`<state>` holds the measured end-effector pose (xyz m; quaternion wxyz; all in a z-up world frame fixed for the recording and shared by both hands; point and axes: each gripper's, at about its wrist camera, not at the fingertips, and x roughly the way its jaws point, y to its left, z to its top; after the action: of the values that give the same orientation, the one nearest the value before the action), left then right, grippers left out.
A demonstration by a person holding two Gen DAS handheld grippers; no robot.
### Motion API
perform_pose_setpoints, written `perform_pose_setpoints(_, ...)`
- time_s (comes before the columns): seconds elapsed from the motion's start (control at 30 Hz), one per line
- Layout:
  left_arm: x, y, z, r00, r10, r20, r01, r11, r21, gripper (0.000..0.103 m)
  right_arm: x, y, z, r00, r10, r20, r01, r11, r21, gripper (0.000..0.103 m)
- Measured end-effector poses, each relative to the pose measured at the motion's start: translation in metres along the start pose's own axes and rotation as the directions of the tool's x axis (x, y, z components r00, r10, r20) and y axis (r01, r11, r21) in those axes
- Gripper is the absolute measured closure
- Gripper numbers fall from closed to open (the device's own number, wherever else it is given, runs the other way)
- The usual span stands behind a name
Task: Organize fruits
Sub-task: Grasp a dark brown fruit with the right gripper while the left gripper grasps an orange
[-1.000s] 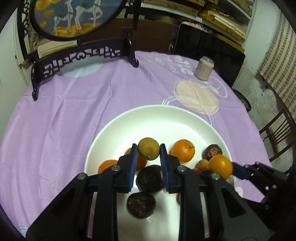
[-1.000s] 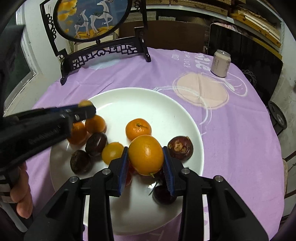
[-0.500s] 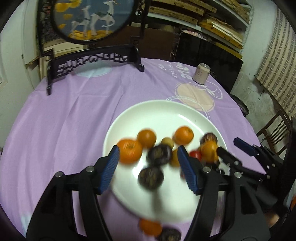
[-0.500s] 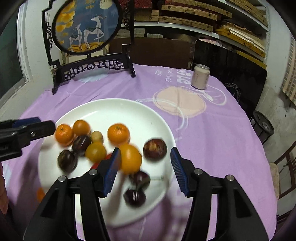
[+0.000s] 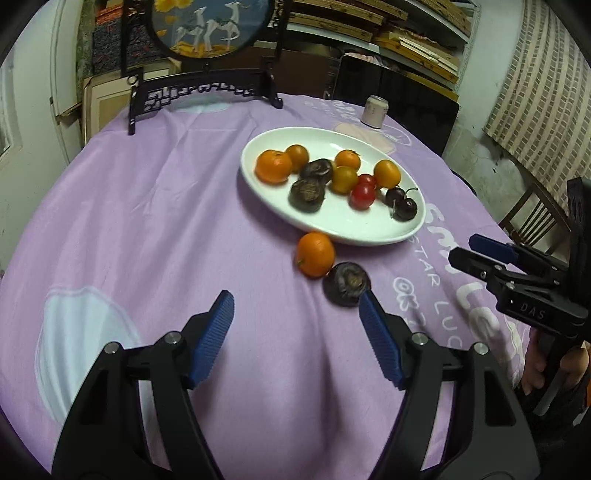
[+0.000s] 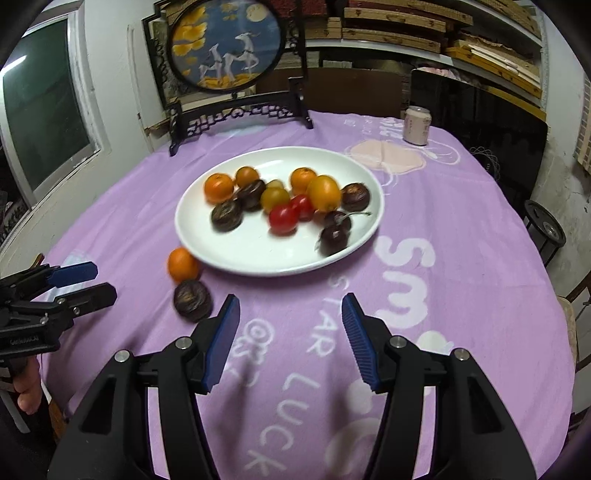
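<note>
A white plate (image 5: pixel 373 232) (image 6: pixel 255 258) on the purple tablecloth holds several fruits: oranges, dark passion fruits, red tomatoes and dark cherries. An orange (image 5: pixel 315 254) (image 6: pixel 183 264) and a dark passion fruit (image 5: pixel 346 283) (image 6: pixel 192 300) lie on the cloth just off the plate's near rim. My left gripper (image 5: pixel 296 314) is open and empty, pulled back over the cloth near the loose passion fruit; it also shows at the left of the right wrist view (image 6: pixel 85 280). My right gripper (image 6: pixel 290 308) is open and empty; it also shows at the right of the left wrist view (image 5: pixel 480 251).
A drink can (image 5: pixel 374 111) (image 6: pixel 417 125) stands beyond the plate. A dark carved stand with a round painted screen (image 5: pixel 207 22) (image 6: pixel 225 44) stands at the table's far edge. A wooden chair (image 5: pixel 532 218) is past the right edge.
Both grippers opened, released their fruit onto the plate, and drew back and up from the plate. An orange and a passion fruit on the cloth have come into view.
</note>
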<state>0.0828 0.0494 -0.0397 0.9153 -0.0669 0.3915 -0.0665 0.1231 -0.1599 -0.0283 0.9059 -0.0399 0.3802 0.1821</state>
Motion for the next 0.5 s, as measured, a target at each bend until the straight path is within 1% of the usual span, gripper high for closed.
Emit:
perform_pose_setpoints(0.07, -0.004, 0.005, -0.004, 1.0, 0.012, 0.003, -0.012, 1.0, -0.011, 0.031, 0.0, 0.01, -0.002, 1.0, 0.022, -0.016, -0.022, 1.0, -0.016, 0.045)
perform_pose_setpoints(0.13, -0.009, 0.01, -0.008, 1.0, 0.018, 0.01, -0.018, 1.0, -0.02, 0.031, 0.003, 0.022, -0.004, 0.997, 0.066, -0.037, -0.068, 0.997, -0.031, 0.045)
perform_pose_setpoints(0.2, -0.013, 0.015, -0.01, 1.0, 0.016, 0.011, -0.016, 0.999, -0.03, 0.03, 0.012, 0.036, -0.003, 0.991, 0.115, -0.063, -0.117, 0.992, -0.035, 0.045)
perform_pose_setpoints(0.27, -0.016, 0.02, -0.013, 1.0, 0.019, 0.012, -0.019, 0.999, -0.039, 0.03, 0.024, 0.053, -0.002, 0.986, 0.139, -0.09, -0.145, 0.988, -0.057, 0.045)
perform_pose_setpoints(0.37, -0.02, 0.025, -0.014, 1.0, 0.023, 0.017, -0.023, 0.999, -0.048, 0.029, 0.044, 0.073, 0.0, 0.981, 0.142, -0.129, -0.155, 0.983, -0.097, 0.045)
perform_pose_setpoints(0.43, -0.022, 0.03, -0.016, 0.999, 0.026, 0.019, -0.025, 0.998, -0.061, 0.029, 0.058, 0.081, 0.001, 0.98, 0.126, -0.156, -0.144, 0.983, -0.111, 0.045)
perform_pose_setpoints(0.5, -0.023, 0.035, -0.017, 1.0, 0.024, 0.017, -0.022, 0.997, -0.077, 0.029, 0.071, 0.087, 0.002, 0.981, 0.092, -0.17, -0.114, 0.985, -0.126, 0.045)
